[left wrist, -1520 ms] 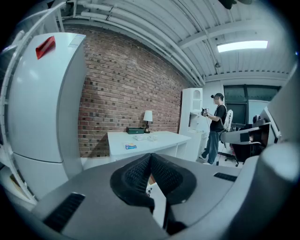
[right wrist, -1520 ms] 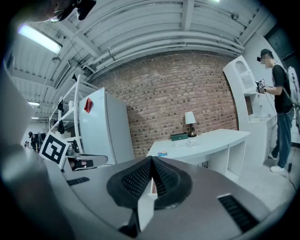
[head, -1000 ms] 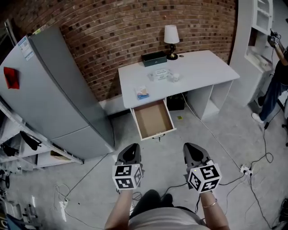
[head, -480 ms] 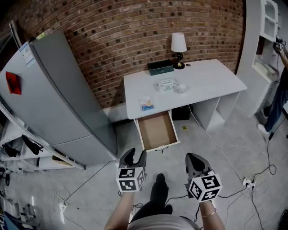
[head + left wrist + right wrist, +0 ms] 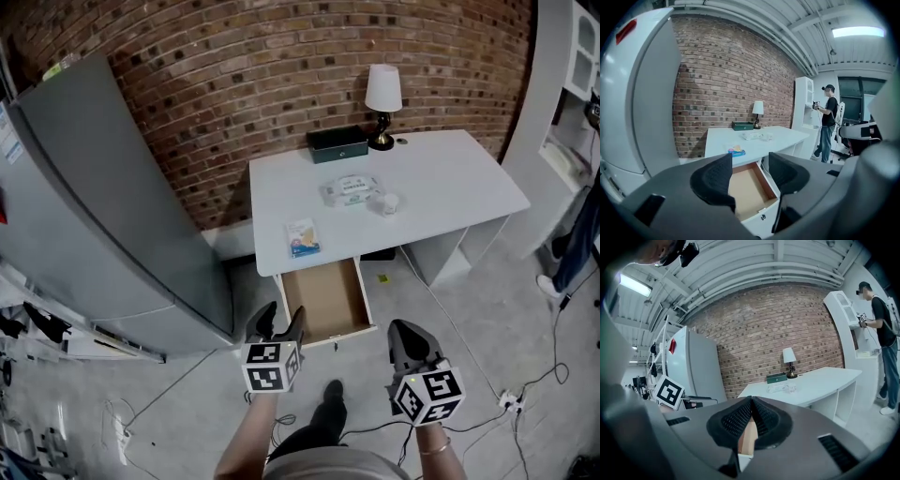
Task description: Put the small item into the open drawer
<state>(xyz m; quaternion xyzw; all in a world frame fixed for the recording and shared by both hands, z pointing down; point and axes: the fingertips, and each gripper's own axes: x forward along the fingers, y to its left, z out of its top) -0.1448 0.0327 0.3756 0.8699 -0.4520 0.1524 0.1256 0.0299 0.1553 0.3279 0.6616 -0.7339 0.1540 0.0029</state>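
A small blue-and-orange packet [image 5: 302, 237] [image 5: 736, 151] lies on the white desk [image 5: 441, 178] near its front left edge. Just below it the drawer [image 5: 323, 298] [image 5: 746, 190] stands pulled out, with a bare brown bottom. My left gripper [image 5: 279, 322] [image 5: 750, 164] hovers above the floor right in front of the drawer. Its jaws are opening and nothing is between them. My right gripper [image 5: 405, 333] [image 5: 752, 401] hangs to the right of the drawer front, with its pads pressed together and empty.
A grey fridge [image 5: 94, 206] stands left of the desk. On the desk are a lamp [image 5: 382, 94], a dark green box [image 5: 336, 142], a wipes pack [image 5: 349, 190] and a small cup [image 5: 389, 202]. Cables [image 5: 525, 384] trail on the floor. A person [image 5: 828, 122] stands at the far right.
The left gripper's jaws have gone from shut to apart. Both grippers and the view have moved closer to the desk and drawer.
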